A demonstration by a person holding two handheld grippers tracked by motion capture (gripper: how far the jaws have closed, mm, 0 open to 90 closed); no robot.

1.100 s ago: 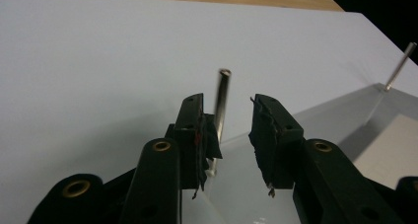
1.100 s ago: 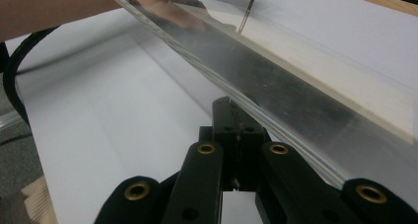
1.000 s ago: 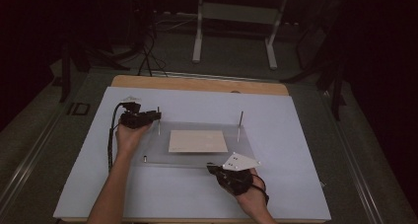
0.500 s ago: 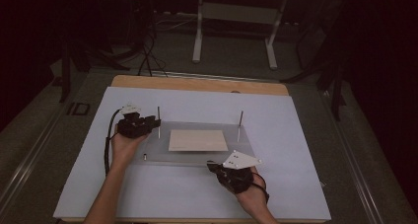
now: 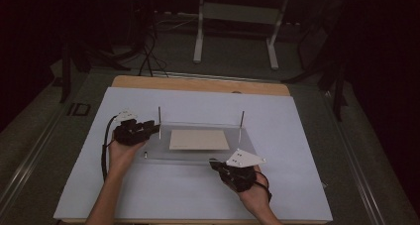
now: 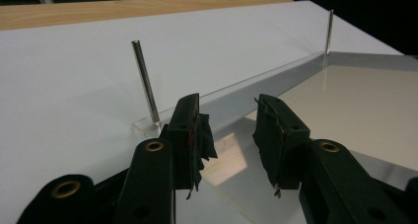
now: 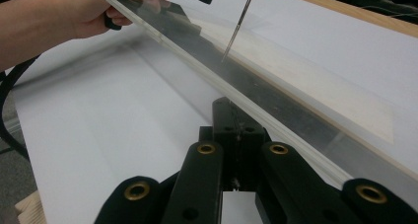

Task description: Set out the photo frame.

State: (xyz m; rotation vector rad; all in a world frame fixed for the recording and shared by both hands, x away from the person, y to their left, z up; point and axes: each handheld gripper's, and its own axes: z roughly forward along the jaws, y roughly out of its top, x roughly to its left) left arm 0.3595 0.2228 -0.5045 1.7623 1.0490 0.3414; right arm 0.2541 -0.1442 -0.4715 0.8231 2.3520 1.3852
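While both grippers attend it, the clear plate [image 5: 198, 153] lies on the white sheet [image 5: 297, 136] that covers the table [image 5: 198, 84], mid-table, with a tan board [image 5: 199, 140] seen at its centre.

Pins: two thin metal ones stand upright at the plate's far corners, left pin [image 5: 159, 117] and right pin [image 5: 242, 120]. From the left gripper view, the near pin [image 6: 145, 81] rises from the plate's corner [image 6: 148, 128].

Left gripper [image 5: 148, 131]: at the plate's left edge, beside the left pin. Jaws apart, nothing between them; the plate's edge [image 6: 236, 93] runs just beyond the tips.

Right gripper [image 5: 218, 164]: at the plate's near edge, right of centre, with a grey three-cornered plate [image 5: 244, 158] on top. Its own view shows the jaws drawn together at the plate's rim [image 7: 256, 113]; whether they pinch the rim cannot be told. That rim appears raised off the sheet there.

Left hand [image 7: 123, 7]: seen at the plate's far end from the right gripper view.
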